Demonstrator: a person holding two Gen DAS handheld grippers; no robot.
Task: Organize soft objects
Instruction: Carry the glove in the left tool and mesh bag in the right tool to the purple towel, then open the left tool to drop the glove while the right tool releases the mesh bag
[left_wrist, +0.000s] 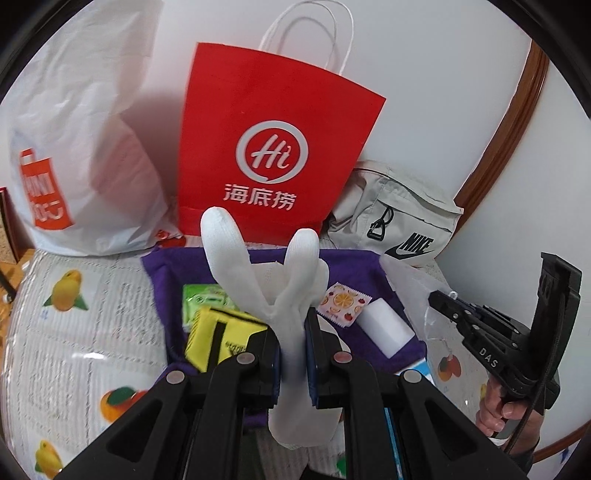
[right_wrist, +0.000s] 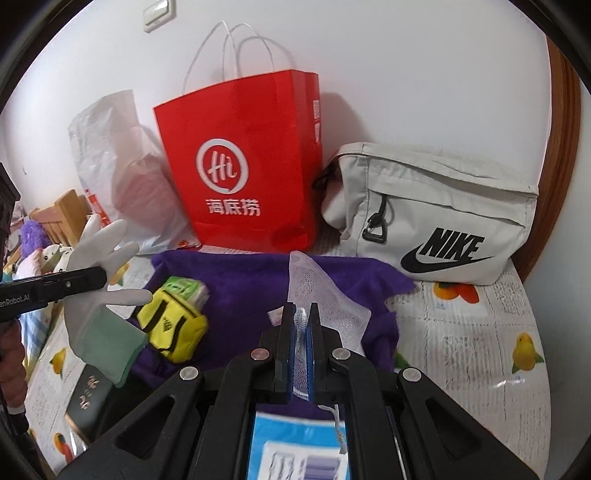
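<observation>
My left gripper is shut on a white glove with a green cuff and holds it above the purple cloth. The glove and left gripper also show at the left of the right wrist view. My right gripper is shut on a clear mesh pouch, held above the purple cloth. The right gripper and pouch show at the right of the left wrist view. A yellow pouch, green tissue pack, fruit-print packet and white block lie on the cloth.
A red paper bag, a white plastic bag and a beige Nike bag stand along the wall behind the cloth. A fruit-print table cover lies underneath. A dark booklet and a blue packet lie near the front.
</observation>
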